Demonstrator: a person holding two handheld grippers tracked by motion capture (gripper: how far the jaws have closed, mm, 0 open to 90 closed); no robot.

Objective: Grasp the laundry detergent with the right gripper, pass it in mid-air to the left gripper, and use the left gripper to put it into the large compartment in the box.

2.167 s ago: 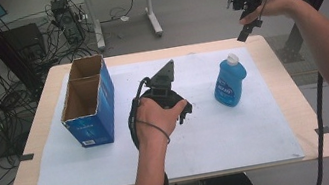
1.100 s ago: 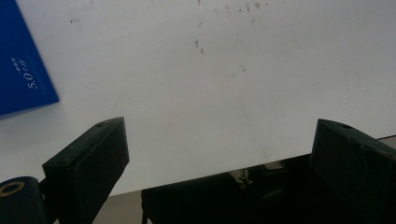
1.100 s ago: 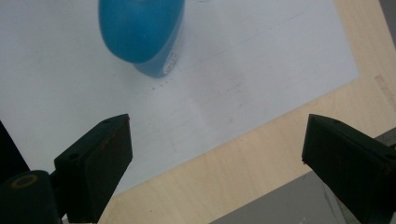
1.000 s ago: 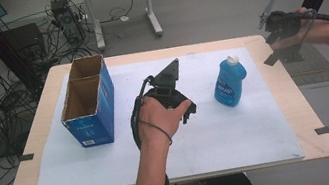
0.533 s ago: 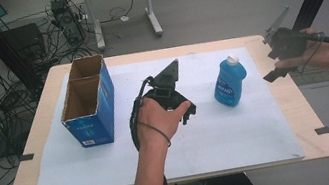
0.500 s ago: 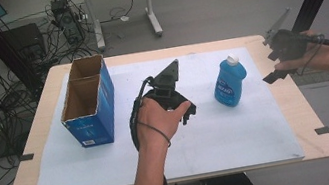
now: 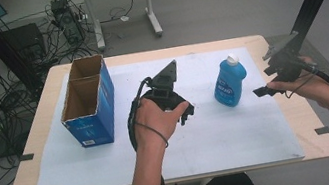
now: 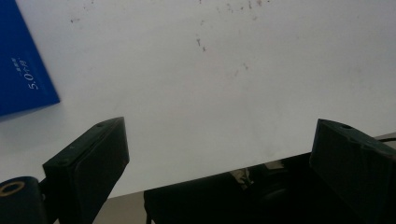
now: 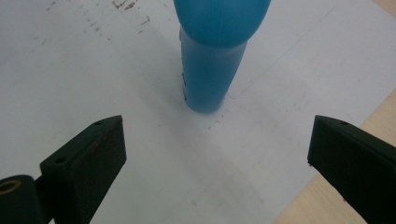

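bottle: blue dish-soap bottle [image 7: 230, 83] with white cap, standing on the white sheet [image 7: 240, 130] that covers the table [image 7: 49, 142], right of centre.
bottle vs right fingers: straight ahead of the right gripper [image 7: 272, 74], on the midline between its two fingers [image 9: 88, 163] in the right gripper view, beyond the tips; near, not touching, nothing between the pads.
right fingers state: spread wide, just been opening, empty; held above the sheet's right edge with bare table wood under the right-hand finger.
bottle axis: long axis vertical, upright; cap end up, base flat on sheet. In the right gripper view the narrow side [image 9: 210, 79] faces the fingers.
bottle face: in the high view the broad label face turns toward the person.
left gripper: left gripper [image 7: 169, 96] in the hand at mid-table, resting low on the sheet.
left fingers state: fingers [image 8: 91, 163] spread, empty, bare sheet between them.
bottle vs left fingers: well apart, off to the right side of the left gripper.
box: open blue cardboard box [image 7: 89, 102], two compartments, left of the left gripper; its blue corner [image 8: 23, 70] lies beyond the left finger, apart.
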